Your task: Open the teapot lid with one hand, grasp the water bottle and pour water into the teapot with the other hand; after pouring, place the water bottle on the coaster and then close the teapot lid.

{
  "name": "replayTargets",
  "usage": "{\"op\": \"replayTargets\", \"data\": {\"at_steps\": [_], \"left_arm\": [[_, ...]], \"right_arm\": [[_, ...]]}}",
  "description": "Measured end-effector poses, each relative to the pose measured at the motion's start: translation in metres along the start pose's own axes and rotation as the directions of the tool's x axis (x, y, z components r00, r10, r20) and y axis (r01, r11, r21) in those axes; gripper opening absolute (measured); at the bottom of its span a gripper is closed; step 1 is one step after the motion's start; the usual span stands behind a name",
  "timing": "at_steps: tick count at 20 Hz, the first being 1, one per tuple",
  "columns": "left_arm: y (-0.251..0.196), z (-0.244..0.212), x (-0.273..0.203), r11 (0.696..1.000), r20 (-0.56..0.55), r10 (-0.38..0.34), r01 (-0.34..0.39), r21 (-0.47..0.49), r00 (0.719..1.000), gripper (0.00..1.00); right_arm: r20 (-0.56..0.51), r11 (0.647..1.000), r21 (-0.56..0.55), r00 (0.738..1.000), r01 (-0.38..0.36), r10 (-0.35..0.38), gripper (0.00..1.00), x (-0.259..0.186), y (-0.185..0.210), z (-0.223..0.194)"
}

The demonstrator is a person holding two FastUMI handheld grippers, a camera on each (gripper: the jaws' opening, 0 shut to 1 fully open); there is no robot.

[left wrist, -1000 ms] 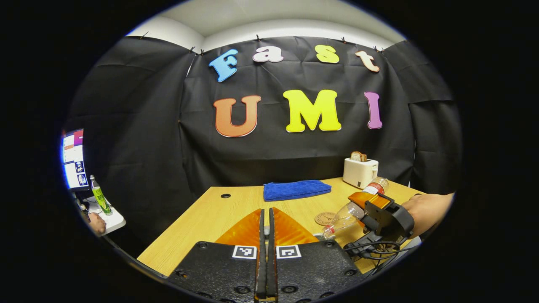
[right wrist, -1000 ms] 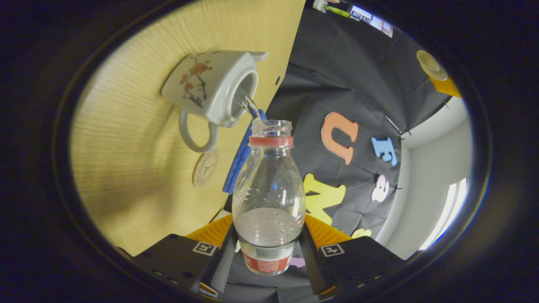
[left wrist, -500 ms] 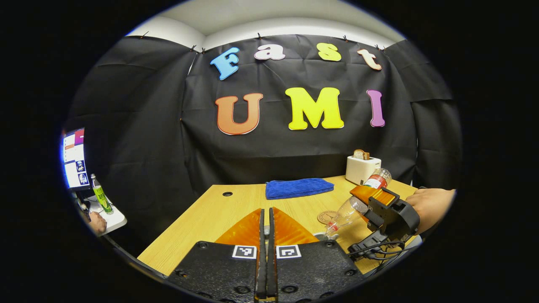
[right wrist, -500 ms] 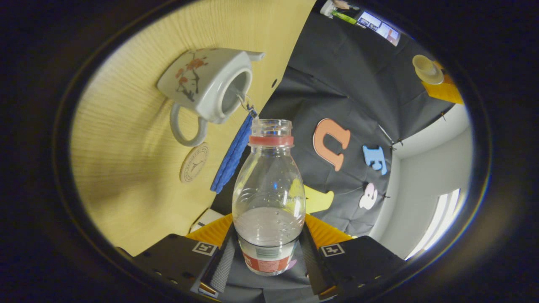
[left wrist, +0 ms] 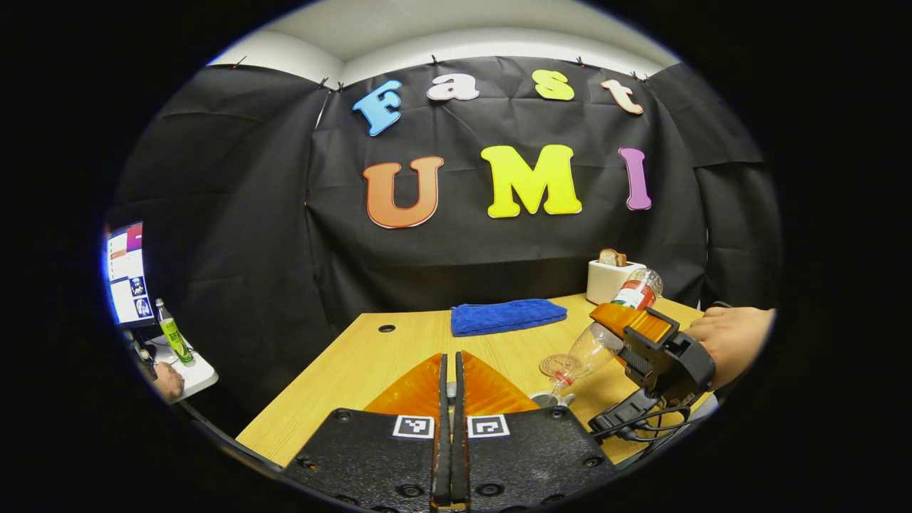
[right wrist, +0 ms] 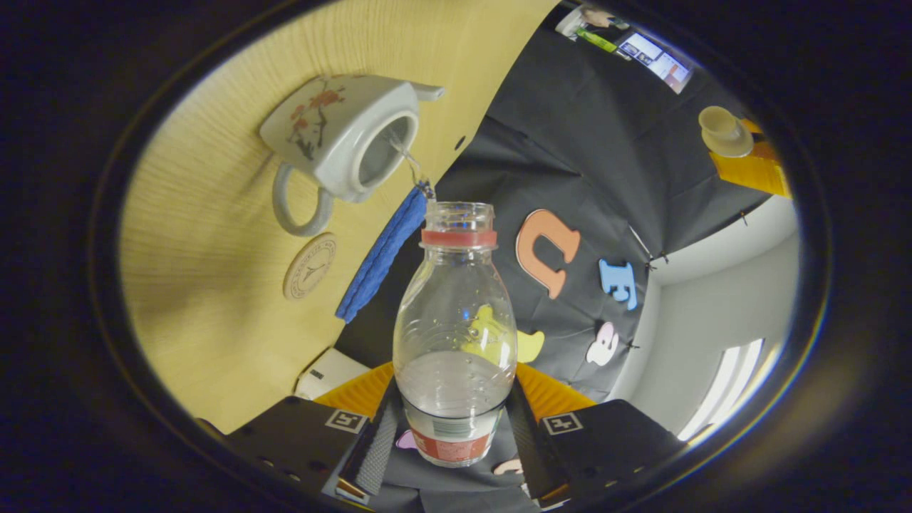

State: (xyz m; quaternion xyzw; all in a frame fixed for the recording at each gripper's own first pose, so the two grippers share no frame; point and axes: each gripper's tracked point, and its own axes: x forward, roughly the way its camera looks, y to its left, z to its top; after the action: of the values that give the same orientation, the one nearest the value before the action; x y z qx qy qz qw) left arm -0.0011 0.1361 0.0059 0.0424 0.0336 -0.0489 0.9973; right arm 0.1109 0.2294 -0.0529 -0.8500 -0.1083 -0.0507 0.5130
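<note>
Clear plastic, the water bottle (right wrist: 455,335) sits squeezed between the two fingers of your right gripper (right wrist: 454,434), which press its labelled lower body from both sides. You hold it tipped, its uncapped mouth aimed at the teapot (right wrist: 338,135). A thin stream of water runs from the mouth into the teapot's open top. Just beside the teapot's handle lies the round coaster (right wrist: 309,266), flat on the wooden table (right wrist: 214,299), with a folded blue towel (right wrist: 381,254) beyond the coaster. Your left gripper (left wrist: 449,427) is raised above the table, its fingers clenched on the teapot lid (right wrist: 724,132).
</note>
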Motion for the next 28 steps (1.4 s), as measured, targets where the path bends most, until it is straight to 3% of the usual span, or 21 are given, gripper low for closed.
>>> {"op": "replayTargets", "data": {"at_steps": [17,22,25,28], "left_arm": [[0.003,-0.003,0.002,1.000,-0.006,0.016,-0.016,0.015,1.000,0.03],[0.003,-0.002,0.000,1.000,-0.008,0.025,-0.025,0.011,1.000,0.03],[0.001,-0.001,0.002,0.999,-0.011,0.029,-0.028,0.018,1.000,0.03],[0.003,0.003,-0.001,0.999,0.001,0.039,-0.039,0.004,0.999,0.03]], "right_arm": [[0.060,0.977,-0.156,0.988,0.147,-0.139,0.76,0.000,-0.041,0.012],[0.051,0.979,-0.138,0.988,0.152,-0.146,0.74,0.000,-0.040,0.005],[0.032,0.990,-0.030,0.990,0.137,-0.136,0.74,0.001,-0.032,0.002],[0.026,0.988,0.142,0.997,0.065,-0.070,0.74,0.004,-0.010,0.005]]}}
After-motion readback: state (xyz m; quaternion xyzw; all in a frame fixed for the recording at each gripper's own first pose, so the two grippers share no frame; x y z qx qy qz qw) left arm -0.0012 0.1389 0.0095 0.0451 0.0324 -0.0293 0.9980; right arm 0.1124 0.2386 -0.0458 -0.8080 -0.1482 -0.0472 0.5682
